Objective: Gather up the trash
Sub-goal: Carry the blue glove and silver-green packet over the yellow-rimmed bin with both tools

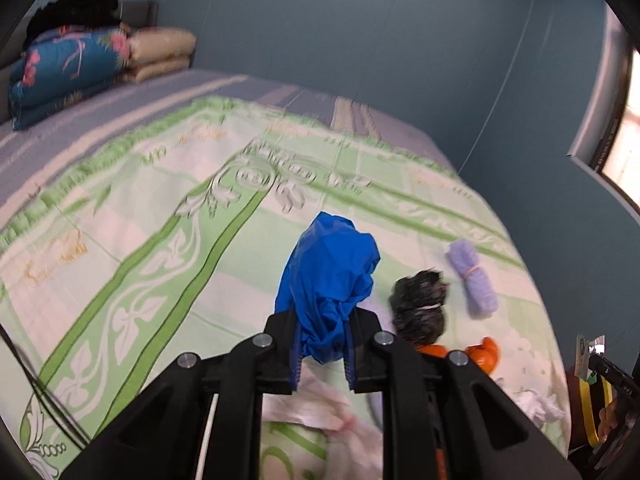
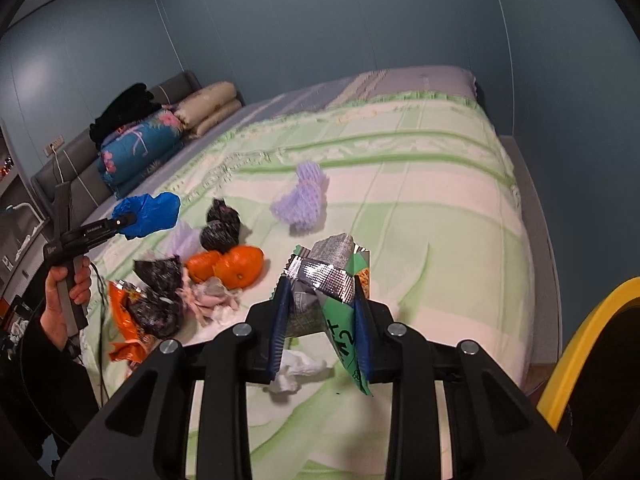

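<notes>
My left gripper (image 1: 322, 346) is shut on a crumpled blue plastic bag (image 1: 330, 276) and holds it above the bed; it also shows in the right wrist view (image 2: 148, 214). My right gripper (image 2: 322, 322) is shut on a green and silver snack wrapper (image 2: 332, 276), lifted over the bed. On the green patterned bedspread (image 2: 420, 208) lie a purple foam net (image 2: 302, 198), black crumpled bags (image 2: 222, 226), orange peels (image 2: 228, 266), an orange wrapper (image 2: 124, 320), pink scraps (image 2: 212, 300) and a white tissue (image 2: 296, 372).
Folded blankets and pillows (image 2: 160, 128) are stacked at the headboard. A yellow-rimmed bin (image 2: 588, 336) stands at the lower right beside the bed. Blue walls surround the bed, and a window (image 1: 624, 120) is to the right.
</notes>
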Action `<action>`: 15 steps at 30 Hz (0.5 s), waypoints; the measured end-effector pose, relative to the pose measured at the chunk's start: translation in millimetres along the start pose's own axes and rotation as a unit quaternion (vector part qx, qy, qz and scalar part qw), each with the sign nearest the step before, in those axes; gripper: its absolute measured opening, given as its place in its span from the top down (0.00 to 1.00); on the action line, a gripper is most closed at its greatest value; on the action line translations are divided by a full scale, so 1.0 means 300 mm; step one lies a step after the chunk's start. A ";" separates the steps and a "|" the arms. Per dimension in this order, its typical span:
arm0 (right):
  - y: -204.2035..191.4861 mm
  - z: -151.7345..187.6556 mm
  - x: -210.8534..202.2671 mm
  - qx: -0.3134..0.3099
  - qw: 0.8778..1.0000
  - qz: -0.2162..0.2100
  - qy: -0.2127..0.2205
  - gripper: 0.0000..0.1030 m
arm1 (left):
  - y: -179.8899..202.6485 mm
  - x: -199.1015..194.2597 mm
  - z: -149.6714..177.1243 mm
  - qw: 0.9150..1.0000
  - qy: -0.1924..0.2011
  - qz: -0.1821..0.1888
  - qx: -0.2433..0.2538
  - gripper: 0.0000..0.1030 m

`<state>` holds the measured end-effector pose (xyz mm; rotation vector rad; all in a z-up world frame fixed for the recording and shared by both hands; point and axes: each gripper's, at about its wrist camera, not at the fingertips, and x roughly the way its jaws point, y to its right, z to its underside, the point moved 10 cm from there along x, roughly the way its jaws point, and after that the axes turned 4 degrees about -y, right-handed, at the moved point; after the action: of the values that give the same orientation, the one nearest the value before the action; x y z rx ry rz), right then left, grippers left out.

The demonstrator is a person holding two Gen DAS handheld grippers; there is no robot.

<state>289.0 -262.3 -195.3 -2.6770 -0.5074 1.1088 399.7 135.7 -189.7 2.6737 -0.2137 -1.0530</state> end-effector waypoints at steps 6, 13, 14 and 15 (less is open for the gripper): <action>-0.043 -0.057 -0.157 0.005 0.999 -0.012 0.048 0.73 | 0.139 -0.156 -0.007 0.998 0.049 0.027 0.008 0.86; -0.083 -0.099 -0.349 0.003 0.996 -0.011 0.093 0.73 | 0.366 -0.314 0.005 0.994 0.080 0.064 0.039 0.86; -0.084 -0.101 -0.371 0.001 0.995 -0.011 0.097 0.73 | 0.394 -0.331 0.005 0.993 0.083 0.068 0.043 0.86; -0.086 -0.103 -0.395 0.000 0.995 -0.009 0.102 0.73 | 0.435 -0.355 0.009 0.992 0.086 0.080 0.044 0.86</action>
<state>226.7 -285.8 -89.4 -2.7382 -0.4931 0.8186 315.0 34.8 -84.6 2.7515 -0.4421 -0.7787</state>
